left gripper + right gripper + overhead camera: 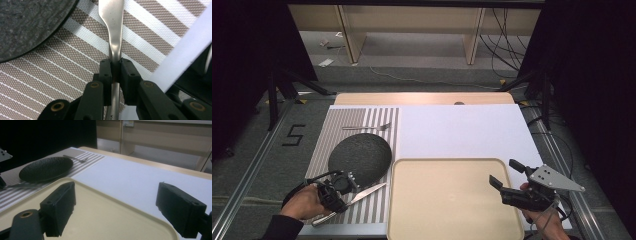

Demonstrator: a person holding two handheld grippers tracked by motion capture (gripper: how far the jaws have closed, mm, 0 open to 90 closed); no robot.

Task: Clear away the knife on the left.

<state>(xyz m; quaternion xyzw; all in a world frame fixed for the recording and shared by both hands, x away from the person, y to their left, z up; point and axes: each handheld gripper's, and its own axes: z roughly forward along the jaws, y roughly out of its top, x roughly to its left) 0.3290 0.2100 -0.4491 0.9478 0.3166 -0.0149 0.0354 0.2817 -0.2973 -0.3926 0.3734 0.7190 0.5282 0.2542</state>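
A silver table knife (371, 190) lies slanted on the striped placemat (319, 145), near its front edge and just in front of the black plate (360, 152). My left gripper (348, 189) is shut on the knife. In the left gripper view its pads (107, 72) pinch the neck of the knife (111, 30), and the blade points away over the placemat (62, 65). My right gripper (504, 172) stands open over the right side of the beige tray (447, 161), with nothing between its fingers (62, 202).
A fork (367, 127) lies on the placemat behind the plate. A white sheet (462, 130) covers the middle and right of the table. The plate (46, 168) and fork (75, 158) lie far left in the right gripper view, beyond the tray (105, 215).
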